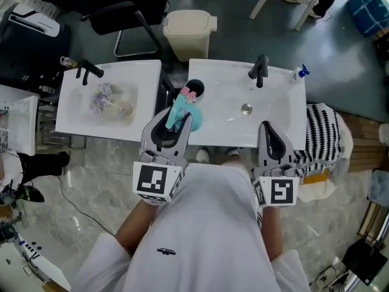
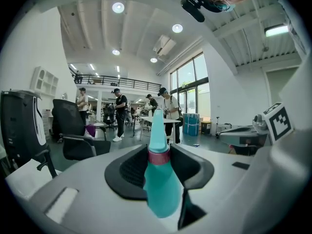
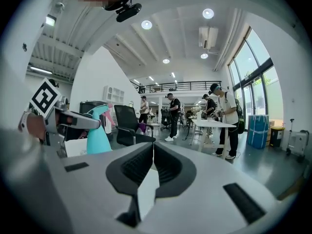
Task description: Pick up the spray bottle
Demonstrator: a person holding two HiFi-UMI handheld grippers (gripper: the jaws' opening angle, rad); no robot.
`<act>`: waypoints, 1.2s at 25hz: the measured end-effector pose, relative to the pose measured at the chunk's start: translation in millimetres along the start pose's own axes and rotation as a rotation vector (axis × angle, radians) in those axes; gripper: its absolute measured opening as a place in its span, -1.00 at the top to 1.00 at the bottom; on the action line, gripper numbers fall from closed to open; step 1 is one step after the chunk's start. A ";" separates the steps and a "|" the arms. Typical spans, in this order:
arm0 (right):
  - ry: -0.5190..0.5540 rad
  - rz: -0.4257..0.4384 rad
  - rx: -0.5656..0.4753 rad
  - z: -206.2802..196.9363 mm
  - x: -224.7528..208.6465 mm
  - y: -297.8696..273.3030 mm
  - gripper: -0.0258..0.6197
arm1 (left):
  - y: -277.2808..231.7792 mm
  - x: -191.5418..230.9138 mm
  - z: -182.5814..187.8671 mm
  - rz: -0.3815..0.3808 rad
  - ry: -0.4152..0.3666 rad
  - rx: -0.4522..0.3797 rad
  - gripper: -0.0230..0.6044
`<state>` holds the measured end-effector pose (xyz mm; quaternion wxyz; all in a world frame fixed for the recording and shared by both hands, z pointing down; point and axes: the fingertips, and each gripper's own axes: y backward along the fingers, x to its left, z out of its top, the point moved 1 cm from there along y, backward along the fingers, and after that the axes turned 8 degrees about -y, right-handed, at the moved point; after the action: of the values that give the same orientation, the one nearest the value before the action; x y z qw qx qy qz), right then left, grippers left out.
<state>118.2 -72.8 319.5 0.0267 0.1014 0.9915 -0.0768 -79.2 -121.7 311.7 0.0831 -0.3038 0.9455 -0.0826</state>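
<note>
Left gripper (image 1: 173, 123): the jaws are set part-way apart and are pinched on the spray bottle (image 1: 180, 111). In the left gripper view the black pads (image 2: 187, 162) are seen pressed against either side of the bottle at its pink collar (image 2: 158, 157), with the teal body below the grip and the narrow teal top above it.

Position of the bottle: in the head view it is held over the near left corner of the right-hand sink (image 1: 279, 102) – between the two sinks and close to the person's body. In the right gripper view it is seen upright at the left, in the other gripper's grip.

Right gripper (image 1: 270, 132): the jaws are pressed together and nothing is held between them. It is held over the front edge of the right-hand sink, well apart from the bottle.

Surroundings: a black tap (image 1: 259, 70) is fitted at the back of the right-hand sink. In the left-hand sink (image 1: 73, 102) a pale bundle (image 1: 108, 100) is noted – possibly a cloth, the view being too poor to confirm. A cream bin (image 1: 188, 32) stands behind the sinks.
</note>
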 end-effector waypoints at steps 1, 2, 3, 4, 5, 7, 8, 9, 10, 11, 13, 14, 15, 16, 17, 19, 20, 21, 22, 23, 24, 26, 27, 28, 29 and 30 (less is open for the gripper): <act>-0.002 0.000 -0.002 0.9 0.1 0.7 0.90 | -0.4 -0.8 1.2 -0.003 -0.005 -0.002 0.46; -0.006 -0.001 -0.002 1.7 -0.1 1.5 0.90 | -1.0 -2.0 2.2 -0.006 -0.010 -0.003 0.46; -0.010 -0.004 -0.001 2.1 -0.6 2.4 0.90 | -1.6 -3.5 3.0 -0.010 -0.015 -0.003 0.46; -0.013 -0.008 0.001 2.2 -1.3 3.3 0.90 | -2.1 -5.0 3.6 -0.014 -0.019 -0.003 0.47; -0.013 -0.011 0.001 2.0 -2.2 4.2 0.90 | -2.4 -6.4 4.0 -0.017 -0.023 -0.002 0.47; -0.006 -0.016 -0.004 2.5 -4.3 5.3 0.90 | -2.7 -8.7 4.6 -0.023 -0.028 -0.001 0.47; -0.001 -0.017 -0.008 3.0 -5.3 5.6 0.90 | -2.9 -10.0 4.7 -0.026 -0.029 -0.001 0.47; 0.003 -0.018 -0.011 3.6 -6.2 6.1 0.90 | -3.0 -11.3 4.6 -0.029 -0.030 -0.001 0.47; 0.005 -0.019 -0.012 4.1 -6.6 6.5 0.90 | -3.0 -12.7 4.4 -0.032 -0.030 0.000 0.47; 0.006 -0.019 -0.013 4.4 -6.8 6.8 0.90 | -3.1 -14.0 4.1 -0.035 -0.030 0.001 0.47; 0.005 -0.017 -0.013 4.9 -6.9 6.8 0.90 | -3.7 -16.3 3.6 -0.040 -0.032 0.004 0.47; 0.003 -0.016 -0.014 5.1 -6.8 6.9 0.90 | -4.0 -17.4 3.3 -0.042 -0.033 0.005 0.47; 0.003 -0.015 -0.014 5.1 -6.6 7.1 0.90 | -4.0 -18.3 3.0 -0.044 -0.033 0.006 0.47; 0.002 -0.015 -0.013 5.2 -6.2 7.4 0.90 | -3.8 -19.2 2.7 -0.046 -0.034 0.007 0.48; 0.001 -0.014 -0.013 5.2 -5.8 7.6 0.90 | -3.6 -20.0 2.4 -0.047 -0.034 0.008 0.48; 0.002 -0.011 -0.011 5.2 -5.1 7.8 0.90 | -3.2 -21.9 1.7 -0.049 -0.034 0.010 0.48; 0.004 -0.009 -0.009 5.3 -4.7 7.9 0.90 | -3.0 -22.9 1.4 -0.051 -0.035 0.012 0.48; 0.006 -0.007 -0.008 5.5 -4.1 7.9 0.90 | -2.8 -23.9 1.1 -0.054 -0.035 0.013 0.48; 0.008 -0.004 -0.008 5.9 -3.4 7.7 0.90 | -2.7 -24.8 0.8 -0.057 -0.036 0.014 0.48; 0.011 -0.003 -0.008 6.2 -2.7 7.5 0.91 | -2.9 -25.6 0.6 -0.060 -0.037 0.015 0.49; 0.012 -0.002 -0.008 6.3 -2.3 7.3 0.90 | -3.4 -26.4 0.2 -0.062 -0.037 0.016 0.49; 0.012 -0.003 -0.007 5.8 -2.3 7.1 0.90 | -4.4 -27.9 -0.5 -0.067 -0.038 0.017 0.49; 0.011 -0.004 -0.008 5.5 -2.6 7.3 0.90 | -4.7 -28.7 -0.9 -0.068 -0.038 0.019 0.49; 0.010 -0.005 -0.009 5.4 -3.1 7.6 0.90 | -5.0 -29.4 -1.1 -0.070 -0.038 0.020 0.49; 0.009 -0.006 -0.009 5.3 -3.6 7.8 0.91 | -5.4 -30.0 -1.2 -0.071 -0.038 0.020 0.49; 0.009 -0.007 -0.009 5.1 -4.2 7.8 0.90 | -5.9 -30.3 -1.2 -0.072 -0.039 0.020 0.49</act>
<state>124.1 -66.9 313.6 0.0226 0.0981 0.9923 -0.0720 -51.8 -108.5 317.3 0.1013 -0.3382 0.9314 -0.0889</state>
